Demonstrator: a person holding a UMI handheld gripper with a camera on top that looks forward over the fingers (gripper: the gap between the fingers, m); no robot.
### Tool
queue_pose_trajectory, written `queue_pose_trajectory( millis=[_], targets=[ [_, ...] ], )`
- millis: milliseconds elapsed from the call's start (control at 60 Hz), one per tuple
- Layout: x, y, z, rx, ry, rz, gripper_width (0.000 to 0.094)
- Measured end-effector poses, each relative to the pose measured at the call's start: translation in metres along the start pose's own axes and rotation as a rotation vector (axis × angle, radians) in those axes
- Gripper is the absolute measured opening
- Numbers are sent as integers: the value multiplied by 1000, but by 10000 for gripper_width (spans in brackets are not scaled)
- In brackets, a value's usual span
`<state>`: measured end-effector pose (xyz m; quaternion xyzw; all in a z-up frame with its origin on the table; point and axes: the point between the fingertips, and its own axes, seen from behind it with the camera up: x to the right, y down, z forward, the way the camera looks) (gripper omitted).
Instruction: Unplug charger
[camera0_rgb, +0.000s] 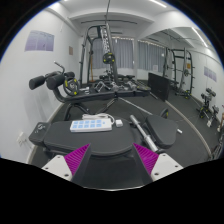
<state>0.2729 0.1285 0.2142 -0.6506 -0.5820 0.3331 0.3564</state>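
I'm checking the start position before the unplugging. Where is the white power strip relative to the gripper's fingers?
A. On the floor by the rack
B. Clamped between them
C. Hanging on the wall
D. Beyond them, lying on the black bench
D: the power strip lies on the bench beyond the open gripper, with nothing between its fingers.

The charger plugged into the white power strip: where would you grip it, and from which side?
Grip the charger body across its two side faces, coming straight in from the gripper's side. It protrudes from the end of the white power strip on the dark bench, cable trailing beyond. The gripper is open, fingers short of it. Details are small, so this is tentative.
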Motion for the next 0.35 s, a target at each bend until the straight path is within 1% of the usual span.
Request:
queue_pose_trajectory(
  millis=[83,217,350],
  targets=[
    [-12,16,-28,-8,-8,-5,851],
    [-24,26,-58,6,5,-38,853],
    [-42,35,-79,10,-11,-51,851]
  ],
)
